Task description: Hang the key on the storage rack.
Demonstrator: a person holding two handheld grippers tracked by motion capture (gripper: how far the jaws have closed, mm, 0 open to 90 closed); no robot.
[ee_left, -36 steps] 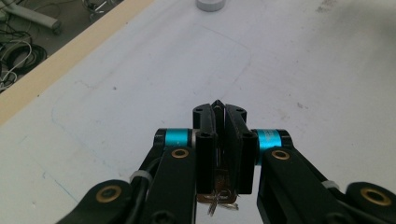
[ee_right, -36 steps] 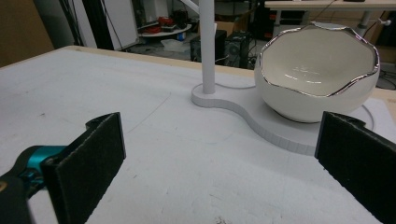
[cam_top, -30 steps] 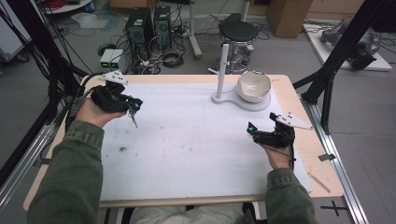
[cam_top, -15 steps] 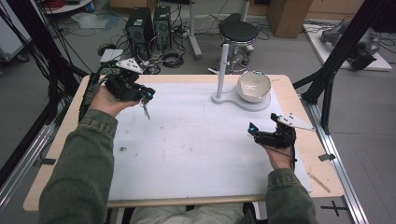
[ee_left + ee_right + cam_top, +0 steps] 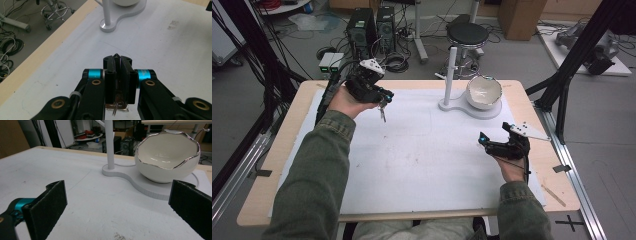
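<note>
Item 1, left claw [image 5: 384,97]: raised over the desk's [image 5: 287,145] far left part, held in the left hand [image 5: 343,100]. Its jaws are pressed together on a key [image 5: 382,114]. In the high view the key hangs below the claw tips as a thin, small shape, hard to read. The left gripper view shows only its lower metal part and a wire ring [image 5: 116,108] between the jaws at the bottom edge; the rest is hidden by the jaws.

Item 2, right claw [image 5: 484,142]: low over the desk's right side, held in the right hand [image 5: 510,167], jaws spread wide with nothing between them. In the right gripper view both pads [image 5: 47,205] are cut off by the frame's lower corners.

Item 3, bowl [image 5: 483,92]: white, jagged rim, sits on a white stand [image 5: 455,106] at the far centre-right. The right gripper view shows the rim's silver edging and cream inside, which the high view leaves unclear. The left gripper view cuts the bowl off at the top edge.

Item 4, post [image 5: 451,72]: rises from the stand's left end; its top is cut off in both gripper views.

Item 5, mat [image 5: 422,155]: white, covers most of the desk, faint marks.

Item 6, stool [image 5: 468,34] and 2 computer towers [image 5: 372,25] on the floor beyond the desk.
</note>
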